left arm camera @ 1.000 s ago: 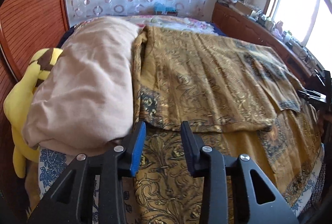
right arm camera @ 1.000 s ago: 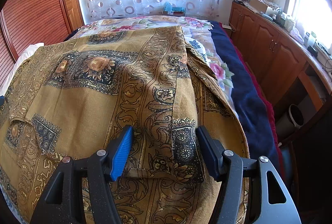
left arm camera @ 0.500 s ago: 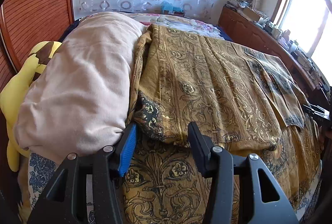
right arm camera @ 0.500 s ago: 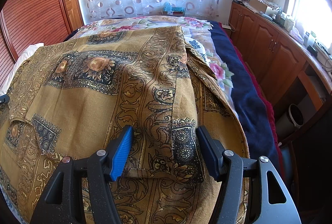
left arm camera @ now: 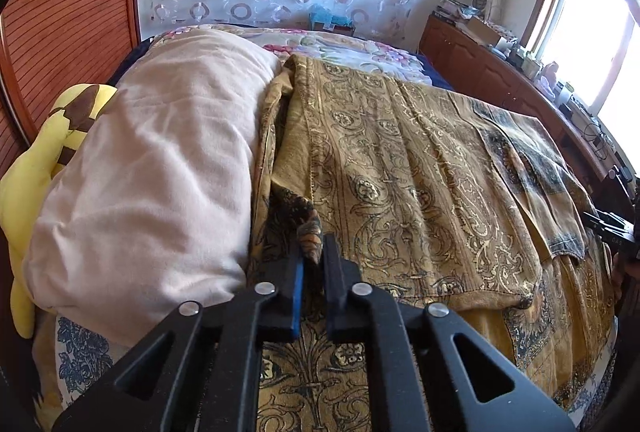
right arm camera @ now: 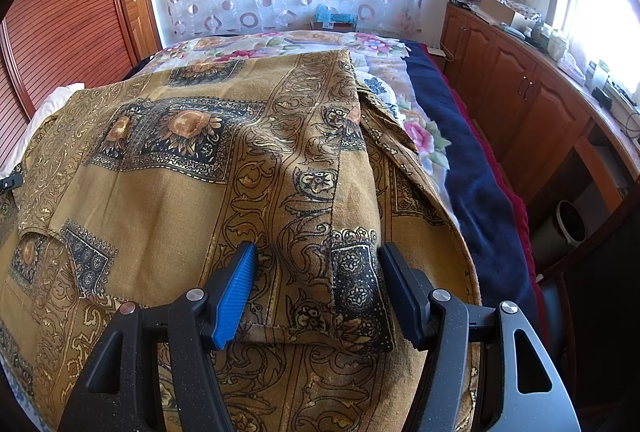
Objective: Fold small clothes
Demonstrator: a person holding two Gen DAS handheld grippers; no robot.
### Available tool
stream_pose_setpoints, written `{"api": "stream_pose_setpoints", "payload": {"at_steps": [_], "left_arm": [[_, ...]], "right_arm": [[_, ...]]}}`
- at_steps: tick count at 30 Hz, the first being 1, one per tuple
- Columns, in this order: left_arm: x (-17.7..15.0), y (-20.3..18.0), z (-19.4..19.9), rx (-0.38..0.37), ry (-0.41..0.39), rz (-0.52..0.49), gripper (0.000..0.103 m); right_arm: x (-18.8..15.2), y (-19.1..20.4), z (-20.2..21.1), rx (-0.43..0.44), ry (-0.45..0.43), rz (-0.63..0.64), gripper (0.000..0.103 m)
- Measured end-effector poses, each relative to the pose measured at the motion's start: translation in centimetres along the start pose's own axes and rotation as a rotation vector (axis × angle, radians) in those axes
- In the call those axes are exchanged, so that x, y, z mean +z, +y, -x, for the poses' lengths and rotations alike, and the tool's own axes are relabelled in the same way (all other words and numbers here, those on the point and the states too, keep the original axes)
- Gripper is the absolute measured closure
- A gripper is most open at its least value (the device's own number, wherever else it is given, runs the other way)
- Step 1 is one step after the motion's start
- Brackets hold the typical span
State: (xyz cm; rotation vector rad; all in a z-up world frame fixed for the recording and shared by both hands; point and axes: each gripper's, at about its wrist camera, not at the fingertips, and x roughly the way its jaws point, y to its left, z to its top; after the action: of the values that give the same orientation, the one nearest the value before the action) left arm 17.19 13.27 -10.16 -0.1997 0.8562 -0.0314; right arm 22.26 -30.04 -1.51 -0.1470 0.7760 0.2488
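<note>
A mustard-gold patterned garment (left arm camera: pixel 420 167) lies folded over on the bed, on a cloth of the same print. My left gripper (left arm camera: pixel 312 256) is shut on the garment's near left corner, a pinched tuft of cloth standing up between the fingers. In the right wrist view the garment (right arm camera: pixel 224 159) spreads across the bed. My right gripper (right arm camera: pixel 316 272) is open, its fingers either side of the garment's near right corner, resting low on the cloth without gripping it.
A pale pink pillow (left arm camera: pixel 152 167) lies left of the garment, with a yellow plush toy (left arm camera: pixel 36 159) beyond it. A wooden cabinet (right arm camera: pixel 532 99) runs along the right side of the bed. A navy blanket (right arm camera: pixel 476 187) covers the bed's right edge.
My left gripper moved forward to the garment's left corner and shut on it. My right gripper stayed still and open.
</note>
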Motion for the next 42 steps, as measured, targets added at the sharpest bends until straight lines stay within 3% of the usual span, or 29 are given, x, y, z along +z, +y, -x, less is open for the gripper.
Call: {"api": "stream_pose_setpoints", "payload": {"at_steps": [5,6,8,10,11,24,32,42], "left_arm": [[-0.1,-0.7,0.5,0.018,-0.030,-0.037,0.098],[-0.1,-0.9,0.7,0.019,-0.039,-0.043,0.098],[-0.1,-1.3,1.3,0.024,-0.058,-0.054,0.098],[-0.1,-1.6,2.0,0.019,-0.078,-0.061,0.098],[-0.1,-1.7,2.3,0.017,-0.087,-0.061,0.098],[-1.4,-3.0,10.1,-0.073,-0.226,-0.083,0.099],[-6.9,-2.5,12.8,-0.096,-0.208,-0.085,0.099],[-10.8,-2.3,13.8,-0.117,-0.171,-0.058,0.099]], "right_arm": [[0.0,-0.1,0.0,0.002,-0.001,-0.003,0.040],[-0.1,-0.2,0.2,0.006,-0.007,-0.012,0.047],[-0.2,-0.9,0.7,0.023,-0.026,-0.043,0.077],[-0.4,-1.5,0.9,0.072,-0.046,-0.068,0.095],[-0.4,-1.6,1.1,0.087,-0.054,-0.072,0.097],[-0.4,-1.5,7.6,0.128,-0.188,-0.017,0.100],[-5.2,-2.3,10.4,0.128,-0.161,0.007,0.100],[-6.5,-3.1,13.0,0.145,-0.157,-0.032,0.100]]}}
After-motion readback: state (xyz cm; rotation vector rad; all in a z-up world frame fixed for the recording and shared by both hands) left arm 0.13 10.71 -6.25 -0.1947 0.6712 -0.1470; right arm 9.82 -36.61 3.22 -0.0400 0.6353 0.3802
